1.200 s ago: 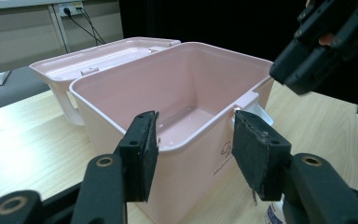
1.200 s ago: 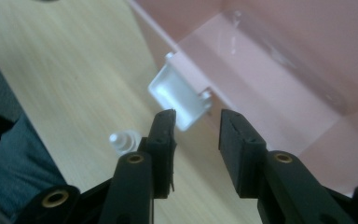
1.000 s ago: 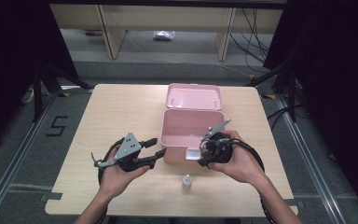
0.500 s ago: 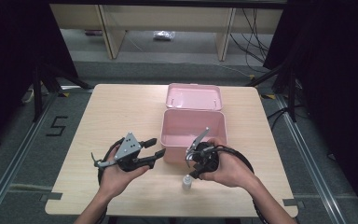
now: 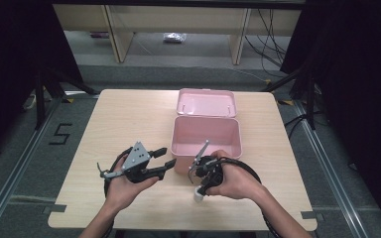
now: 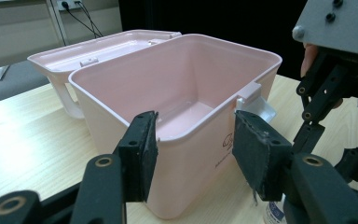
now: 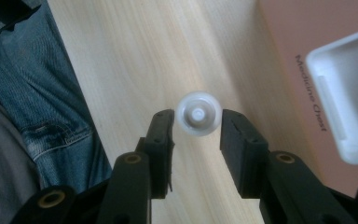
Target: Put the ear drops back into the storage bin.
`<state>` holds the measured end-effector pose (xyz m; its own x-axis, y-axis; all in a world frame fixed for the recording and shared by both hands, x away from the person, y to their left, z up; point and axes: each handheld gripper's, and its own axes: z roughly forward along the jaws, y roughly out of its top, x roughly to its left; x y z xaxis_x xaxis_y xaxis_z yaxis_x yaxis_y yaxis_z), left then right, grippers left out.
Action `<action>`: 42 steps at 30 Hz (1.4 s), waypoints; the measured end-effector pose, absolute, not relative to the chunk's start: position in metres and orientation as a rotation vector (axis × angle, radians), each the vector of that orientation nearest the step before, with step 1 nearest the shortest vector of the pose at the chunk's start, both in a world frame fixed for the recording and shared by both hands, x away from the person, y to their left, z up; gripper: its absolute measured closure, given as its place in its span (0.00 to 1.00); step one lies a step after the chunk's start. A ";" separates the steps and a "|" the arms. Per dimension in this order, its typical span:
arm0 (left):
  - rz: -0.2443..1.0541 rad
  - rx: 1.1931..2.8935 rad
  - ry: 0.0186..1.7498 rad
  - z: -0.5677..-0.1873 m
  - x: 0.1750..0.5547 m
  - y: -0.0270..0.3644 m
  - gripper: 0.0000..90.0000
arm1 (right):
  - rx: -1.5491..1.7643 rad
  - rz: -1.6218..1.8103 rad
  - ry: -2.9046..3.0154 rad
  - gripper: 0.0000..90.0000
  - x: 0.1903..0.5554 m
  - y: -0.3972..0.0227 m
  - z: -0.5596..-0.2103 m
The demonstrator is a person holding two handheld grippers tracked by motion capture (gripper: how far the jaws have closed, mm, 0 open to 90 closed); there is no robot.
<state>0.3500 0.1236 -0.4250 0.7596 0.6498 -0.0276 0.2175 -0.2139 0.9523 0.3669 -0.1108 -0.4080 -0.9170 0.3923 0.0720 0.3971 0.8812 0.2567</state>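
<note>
A small white bottle stands on the wooden table just in front of an open pink box. My right gripper points straight down over the bottle. In the right gripper view the round cap lies between the jaws of this gripper, with a gap on each side. These jaws have just been opening and stand open. My left gripper is open and empty at the box's front left corner. In the left gripper view this gripper looks at the box wall.
The box's lid lies folded back behind it. A white latch hangs on the front wall, which reads "Medicine Chest". The person's jeans are beyond the table's near edge. Bare tabletop lies left and right of the box.
My right gripper has moved left and toward the near edge, sinking from the box's front down over the bottle. The left gripper has stayed where it was.
</note>
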 end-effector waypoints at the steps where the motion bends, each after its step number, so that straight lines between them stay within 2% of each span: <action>1: 0.457 1.782 0.681 -0.425 0.350 0.124 0.54 | -0.638 -0.418 -3.024 0.72 0.367 -0.110 -0.408; 34: 0.468 1.802 0.680 -0.428 0.352 0.125 0.54 | -0.477 -0.186 -3.066 0.76 0.379 -0.091 -0.421; 42: 0.469 1.804 0.682 -0.428 0.352 0.125 0.55 | -0.523 -0.145 -3.058 0.76 0.378 -0.086 -0.421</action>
